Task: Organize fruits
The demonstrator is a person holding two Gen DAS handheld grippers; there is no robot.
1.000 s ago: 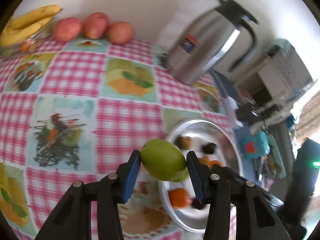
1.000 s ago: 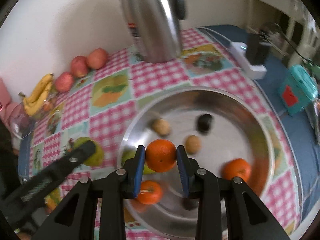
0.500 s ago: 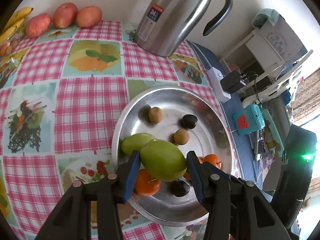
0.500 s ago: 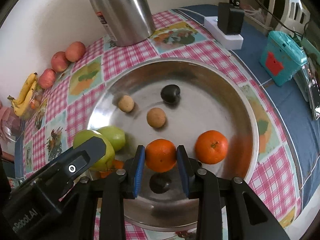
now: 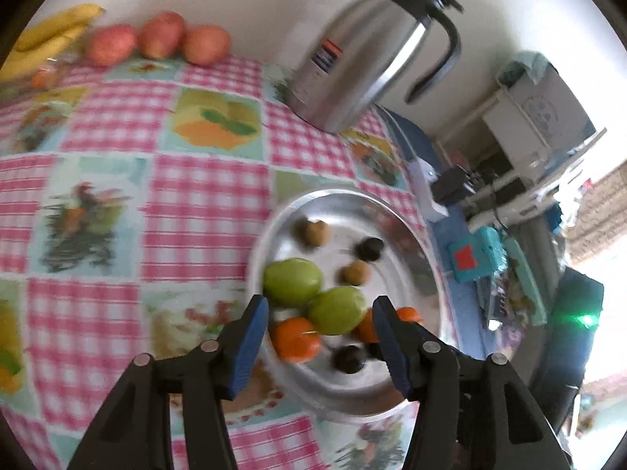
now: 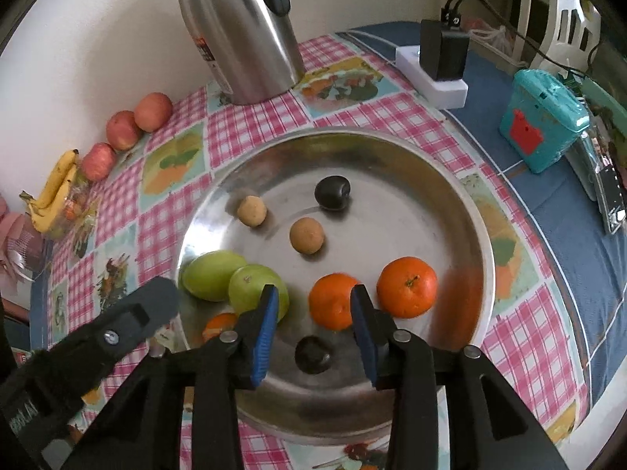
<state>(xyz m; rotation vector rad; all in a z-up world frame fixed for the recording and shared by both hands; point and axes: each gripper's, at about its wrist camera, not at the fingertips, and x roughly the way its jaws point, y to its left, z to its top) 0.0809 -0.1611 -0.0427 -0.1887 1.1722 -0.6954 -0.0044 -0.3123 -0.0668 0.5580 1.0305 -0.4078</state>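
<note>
Both grippers hang over a big silver plate (image 6: 466,211) on a pink checked tablecloth (image 6: 117,203). Starting at the left, the left gripper (image 5: 320,346) has its jaws wide apart and holds nothing. Two green fruits lie touching on the plate: one green fruit (image 5: 292,282) sits just past the left finger, and the other green fruit (image 5: 339,309) lies between the blue pads (image 5: 252,346) without touching them. A small orange (image 5: 296,338) sits just beside it, near the plate's edge.

Moving right, the right gripper (image 6: 315,331) is also open and holds nothing. An orange (image 6: 333,299) rests on the plate between its fingertips, close to the right one. Another orange (image 6: 407,286) lies just to the right. A dark fruit (image 6: 313,354) sits below, between the fingers.
</note>
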